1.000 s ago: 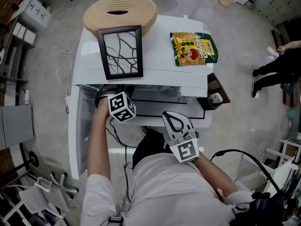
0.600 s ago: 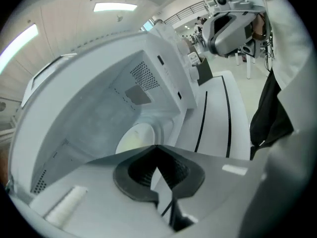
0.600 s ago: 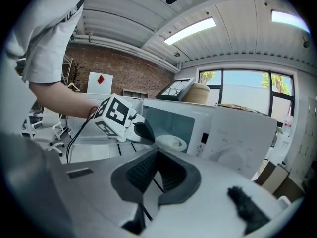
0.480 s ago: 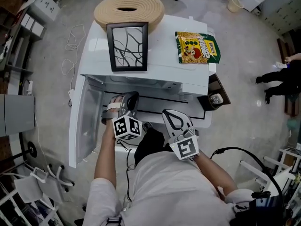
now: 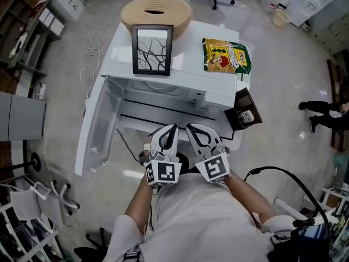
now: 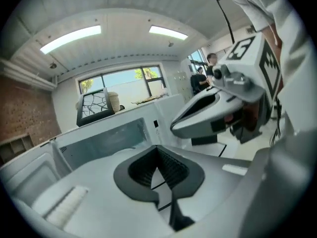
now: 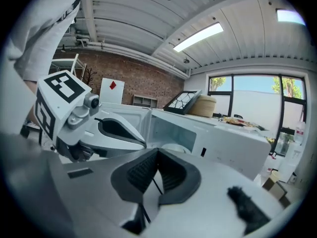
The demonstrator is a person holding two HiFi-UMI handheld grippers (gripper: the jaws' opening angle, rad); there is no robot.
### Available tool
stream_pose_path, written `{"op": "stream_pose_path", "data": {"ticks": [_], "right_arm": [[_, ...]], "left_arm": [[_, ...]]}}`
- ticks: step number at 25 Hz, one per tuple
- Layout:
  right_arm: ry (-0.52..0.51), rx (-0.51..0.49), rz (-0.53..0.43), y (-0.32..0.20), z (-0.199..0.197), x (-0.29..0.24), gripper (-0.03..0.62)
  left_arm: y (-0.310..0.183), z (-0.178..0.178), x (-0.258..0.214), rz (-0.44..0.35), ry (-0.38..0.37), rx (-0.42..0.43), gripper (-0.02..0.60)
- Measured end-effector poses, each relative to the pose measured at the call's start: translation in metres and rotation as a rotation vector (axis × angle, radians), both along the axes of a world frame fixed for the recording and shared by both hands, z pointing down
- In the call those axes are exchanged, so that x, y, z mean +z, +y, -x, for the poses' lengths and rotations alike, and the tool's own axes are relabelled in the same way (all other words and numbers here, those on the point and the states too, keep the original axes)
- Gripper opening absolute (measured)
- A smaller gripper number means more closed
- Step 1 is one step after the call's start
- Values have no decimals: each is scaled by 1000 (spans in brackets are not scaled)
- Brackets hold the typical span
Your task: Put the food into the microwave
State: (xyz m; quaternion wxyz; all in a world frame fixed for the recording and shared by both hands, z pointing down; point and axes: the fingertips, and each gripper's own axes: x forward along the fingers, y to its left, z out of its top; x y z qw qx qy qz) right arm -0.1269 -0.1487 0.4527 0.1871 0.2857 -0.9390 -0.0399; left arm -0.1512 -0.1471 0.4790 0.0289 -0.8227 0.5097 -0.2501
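The white microwave (image 5: 182, 94) stands with its door (image 5: 101, 125) swung open to the left. Something pale and round (image 7: 173, 148) lies in its cavity (image 7: 171, 132); I cannot tell what it is. My left gripper (image 5: 172, 127) is out in front of the oven near my body, shut with nothing between its pads (image 6: 157, 150). Right beside it is my right gripper (image 5: 190, 127), also shut and empty (image 7: 157, 152). Each gripper shows in the other's view: the right gripper (image 6: 208, 110) and the left gripper (image 7: 119, 130). A yellow-green snack bag (image 5: 226, 55) lies on the oven's top.
A black picture frame (image 5: 151, 49) stands on the oven's top, with a coiled rope basket (image 5: 155, 10) behind it. A small black box (image 5: 245, 112) sits at the oven's right. Cables trail on the floor at left. A person's legs (image 5: 327, 116) are far right.
My left gripper came back out of the open oven toward my body and rose, and its jaws went from open to shut. The right gripper barely moved.
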Motion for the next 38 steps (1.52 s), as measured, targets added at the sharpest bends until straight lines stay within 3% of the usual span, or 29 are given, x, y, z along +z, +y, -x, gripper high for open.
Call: {"op": "stream_pose_path", "data": {"ticks": [4,11,15,20,27,38], "right_arm": [[-10,-13,-20,4,-10,-9,9],[-77,-22,-32,15,-31,-28,9],[-137,-31,-39,20,-41,-42,9],[-128,-41,-83,28,-47,-50,9],[-132,-67,-74,38,-46,-49,9],[-133,-77,-79,34,-40,-51,9]], "left_arm": [[7,-16,-14,12,194,-79,8],[14,-32,-40,-16,311,-134,8],[21,-45,-49,-30,320,-138,8],[32,-61,-65,-79,333,-78,8],[41,-59,-58,-59,302,-123,8],[39,-57,-63,-63,311,-108,6]]}}
